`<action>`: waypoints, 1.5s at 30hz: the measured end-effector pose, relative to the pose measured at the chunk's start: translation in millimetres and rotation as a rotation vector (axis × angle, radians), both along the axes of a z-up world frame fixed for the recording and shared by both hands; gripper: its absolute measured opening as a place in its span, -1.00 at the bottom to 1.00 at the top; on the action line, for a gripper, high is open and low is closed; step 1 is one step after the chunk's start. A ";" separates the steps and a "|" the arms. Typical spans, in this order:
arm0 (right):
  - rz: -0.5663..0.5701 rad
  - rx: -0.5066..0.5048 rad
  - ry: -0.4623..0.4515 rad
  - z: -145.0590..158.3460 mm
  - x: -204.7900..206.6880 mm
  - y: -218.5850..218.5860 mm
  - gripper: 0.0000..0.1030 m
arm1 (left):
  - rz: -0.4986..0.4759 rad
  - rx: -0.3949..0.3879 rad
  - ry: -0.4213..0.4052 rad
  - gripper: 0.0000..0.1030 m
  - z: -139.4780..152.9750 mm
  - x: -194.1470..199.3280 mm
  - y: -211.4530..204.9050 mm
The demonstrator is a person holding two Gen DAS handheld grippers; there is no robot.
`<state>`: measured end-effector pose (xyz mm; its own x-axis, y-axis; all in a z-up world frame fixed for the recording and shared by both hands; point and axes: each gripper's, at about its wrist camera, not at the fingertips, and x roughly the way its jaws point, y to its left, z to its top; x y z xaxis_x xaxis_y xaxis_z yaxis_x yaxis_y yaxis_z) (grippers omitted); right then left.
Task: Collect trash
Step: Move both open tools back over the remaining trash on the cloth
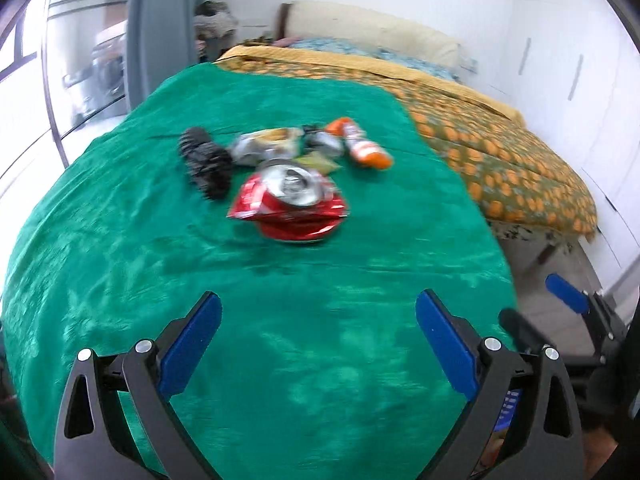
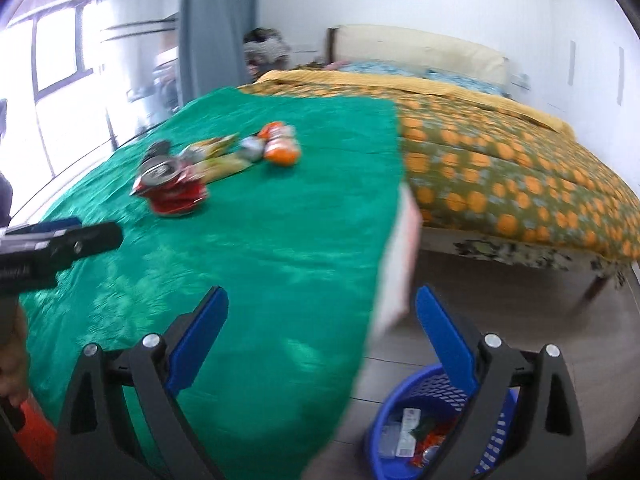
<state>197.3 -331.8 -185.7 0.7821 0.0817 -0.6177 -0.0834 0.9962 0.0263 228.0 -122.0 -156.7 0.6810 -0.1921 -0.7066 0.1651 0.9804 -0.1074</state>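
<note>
A pile of trash lies on the green cloth (image 1: 320, 280): a crushed red can (image 1: 294, 204), a silver wrapper (image 1: 264, 146), an orange and white wrapper (image 1: 362, 144) and a black ribbed object (image 1: 206, 162). My left gripper (image 1: 319, 320) is open and empty, hovering short of the pile. My right gripper (image 2: 322, 316) is open and empty over the cloth's right edge. The red can (image 2: 170, 188) and orange wrapper (image 2: 280, 146) also show in the right wrist view. A blue basket (image 2: 424, 428) with several pieces of trash stands on the floor below the right gripper.
A bed with an orange-dotted quilt (image 2: 500, 152) lies behind and to the right. A grey curtain (image 2: 216, 28) and a window (image 2: 52, 60) are at the left. The left gripper's body (image 2: 60, 246) shows at the left of the right wrist view.
</note>
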 end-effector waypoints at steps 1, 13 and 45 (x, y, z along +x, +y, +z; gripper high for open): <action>0.021 -0.004 0.006 -1.9 2.9 8.0 0.79 | 0.007 0.012 0.000 0.87 0.0 -1.4 2.9; 0.087 -0.003 -0.032 3.7 7.9 32.2 0.79 | 0.064 0.017 -0.065 0.87 21.3 -2.1 -1.7; 0.025 0.061 -0.016 -2.1 15.0 -5.1 0.79 | 0.393 -0.009 -0.097 0.87 20.8 16.8 108.3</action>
